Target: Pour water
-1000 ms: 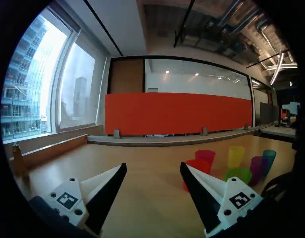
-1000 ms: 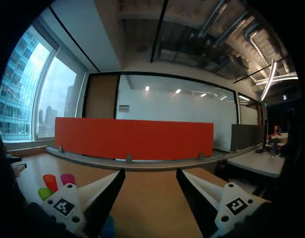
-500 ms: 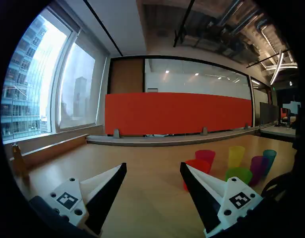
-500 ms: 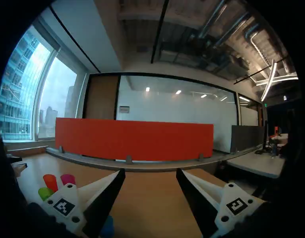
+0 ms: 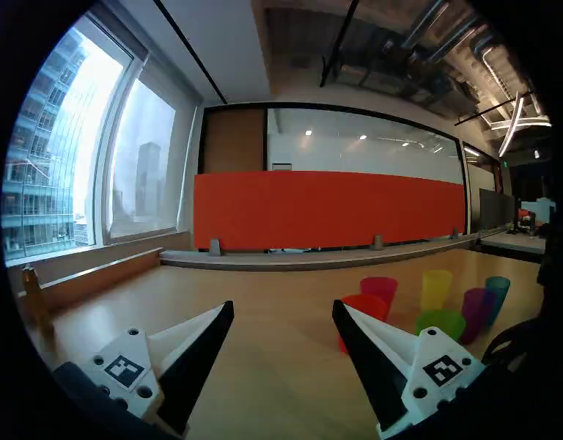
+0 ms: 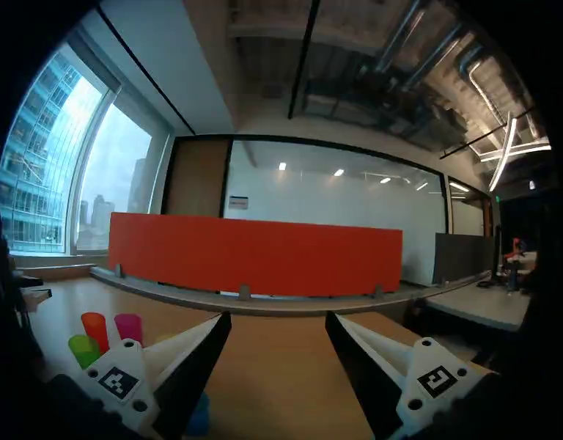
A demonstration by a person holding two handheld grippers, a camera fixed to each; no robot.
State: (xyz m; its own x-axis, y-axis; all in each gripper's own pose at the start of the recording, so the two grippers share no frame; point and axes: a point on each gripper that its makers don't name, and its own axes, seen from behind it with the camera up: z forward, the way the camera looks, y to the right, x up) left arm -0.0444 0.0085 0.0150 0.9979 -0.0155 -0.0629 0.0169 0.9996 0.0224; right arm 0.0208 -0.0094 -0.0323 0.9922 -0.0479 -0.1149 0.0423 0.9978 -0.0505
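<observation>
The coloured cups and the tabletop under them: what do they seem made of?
The coloured cups look like translucent plastic: light glows through their walls. The tabletop looks like wood or wood-look laminate: tan, smooth, softly shiny; I cannot tell which.

Six coloured plastic cups standing upright in a close cluster on the wooden desk (image 5: 281,367), in the left gripper view; red cup (image 5: 363,303) nearest the middle, partly hidden; pink cup (image 5: 379,286) just behind it; yellow cup (image 5: 436,286) and teal cup (image 5: 497,287) farther right at the back; green cup (image 5: 440,320) and purple cup (image 5: 475,306) in front; contents not discernible; in the right gripper view, a blue cup (image 6: 199,414) low down, mostly hidden.
</observation>
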